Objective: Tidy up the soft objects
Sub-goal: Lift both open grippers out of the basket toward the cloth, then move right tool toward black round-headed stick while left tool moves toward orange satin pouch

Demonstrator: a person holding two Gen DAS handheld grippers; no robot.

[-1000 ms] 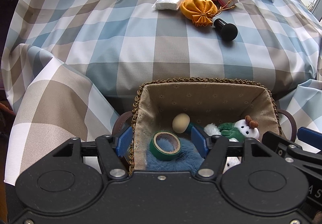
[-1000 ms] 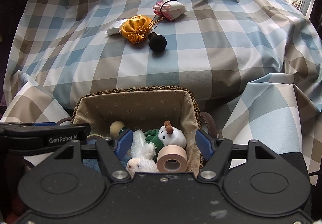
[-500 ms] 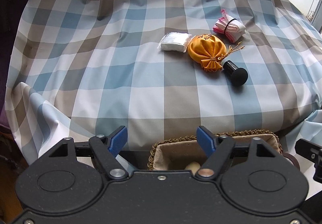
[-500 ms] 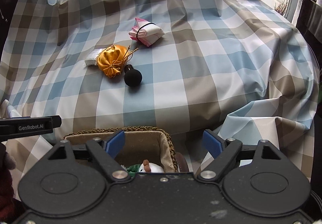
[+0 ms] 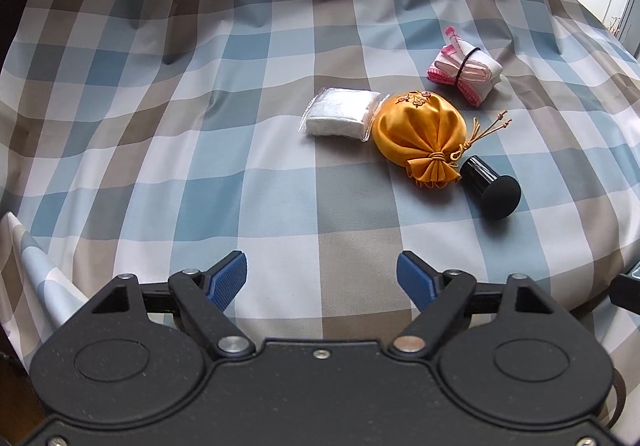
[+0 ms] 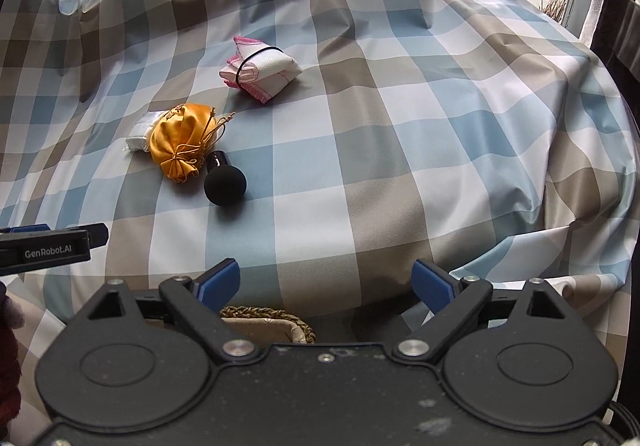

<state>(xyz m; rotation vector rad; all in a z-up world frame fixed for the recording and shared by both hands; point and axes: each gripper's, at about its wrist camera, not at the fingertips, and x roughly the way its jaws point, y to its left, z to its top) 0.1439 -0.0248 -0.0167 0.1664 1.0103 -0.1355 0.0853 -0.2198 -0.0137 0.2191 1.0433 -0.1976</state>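
On the checked cloth lie an orange satin pouch, a white packet touching its left side, a black round-headed sponge brush just near of the pouch, and a pink-and-white folded cloth with a black band farther back. My left gripper is open and empty, well short of the pouch. My right gripper is open and empty, right of the objects. The woven basket's rim peeks out below the right gripper.
The checked cloth covers a rounded table and drapes off its edges in folds at the right and lower left. The left gripper's body shows at the left edge of the right wrist view. Windows lie behind.
Both grippers have risen out of the basket and tilted up toward the table. The basket and its toys and tape rolls dropped out of view; only a bit of rim remains.
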